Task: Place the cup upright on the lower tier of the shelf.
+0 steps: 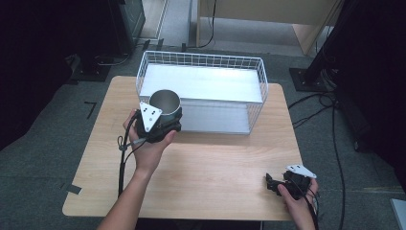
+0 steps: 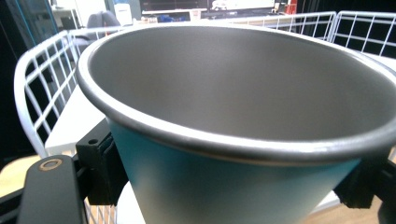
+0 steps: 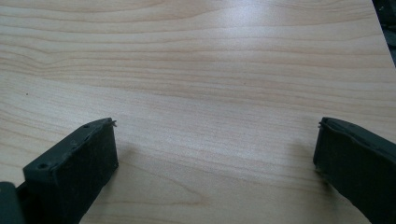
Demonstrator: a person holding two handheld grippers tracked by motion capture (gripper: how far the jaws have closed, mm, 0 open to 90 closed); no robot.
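High view: my left gripper (image 1: 160, 122) clamps the steel cup (image 1: 165, 101) at the wire basket (image 1: 201, 60); I'd clear the rim, staying upright. Right gripper (image 1: 273, 184) spread, idle.

The high view looks forward and down from above the person's side onto the whole wooden table (image 1: 201, 167), with the white wire basket (image 1: 201, 62) at the far edge and floor on all sides. The left gripper view rides low on the left gripper (image 1: 160, 125), facing level toward the basket (image 2: 37, 93) at very close range, with the steel cup (image 2: 233, 116) pressed up against the lens; cup (image 1: 165, 101) and basket are common to it and the high view. The right gripper view rides on the right gripper (image 1: 274, 184), angled down, close over bare tabletop (image 3: 196, 70) at the near right corner.
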